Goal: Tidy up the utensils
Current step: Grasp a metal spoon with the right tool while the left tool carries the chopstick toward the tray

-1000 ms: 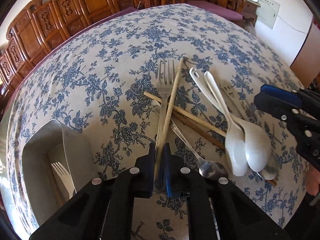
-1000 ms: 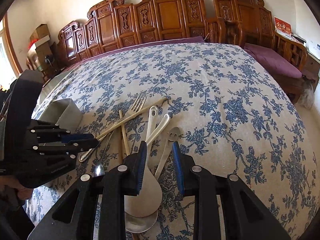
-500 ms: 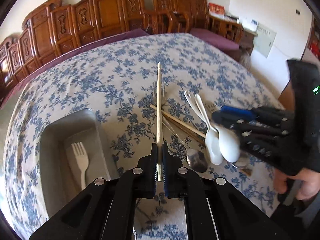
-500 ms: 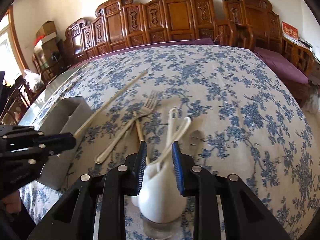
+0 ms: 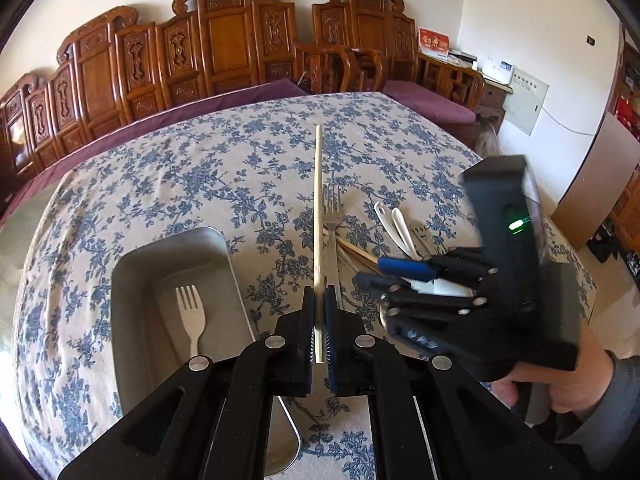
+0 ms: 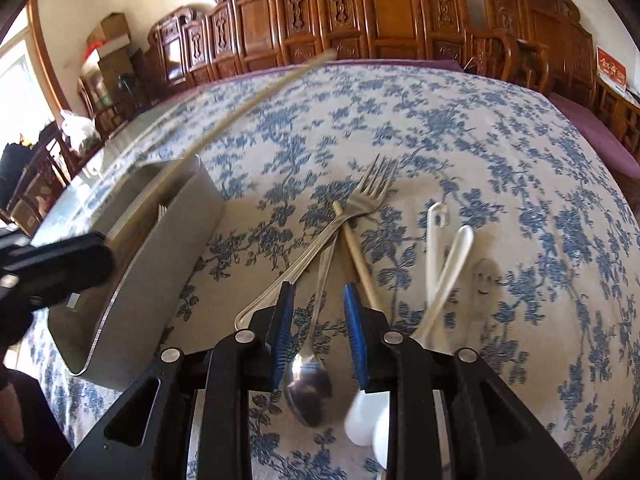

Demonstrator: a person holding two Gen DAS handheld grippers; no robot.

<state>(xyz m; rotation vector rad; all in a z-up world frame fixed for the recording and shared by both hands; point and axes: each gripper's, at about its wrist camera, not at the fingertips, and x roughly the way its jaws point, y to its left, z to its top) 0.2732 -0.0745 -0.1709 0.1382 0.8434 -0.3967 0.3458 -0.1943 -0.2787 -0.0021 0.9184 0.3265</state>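
Left fingers [image 5: 319, 322] clamp the chopstick [image 5: 318, 216], pointing straight ahead, right of the tray [image 5: 132, 280]; right fingers [image 6: 319, 334] stand apart over the spoon [image 6: 308, 384].

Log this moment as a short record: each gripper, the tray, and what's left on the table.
left gripper: shut on a chopstick, lifted clear of the pile
right gripper: open, above a metal spoon, holding nothing
tray: metal, holds one fork
left on tablecloth: metal fork, second chopstick, two white spoons, a small fork
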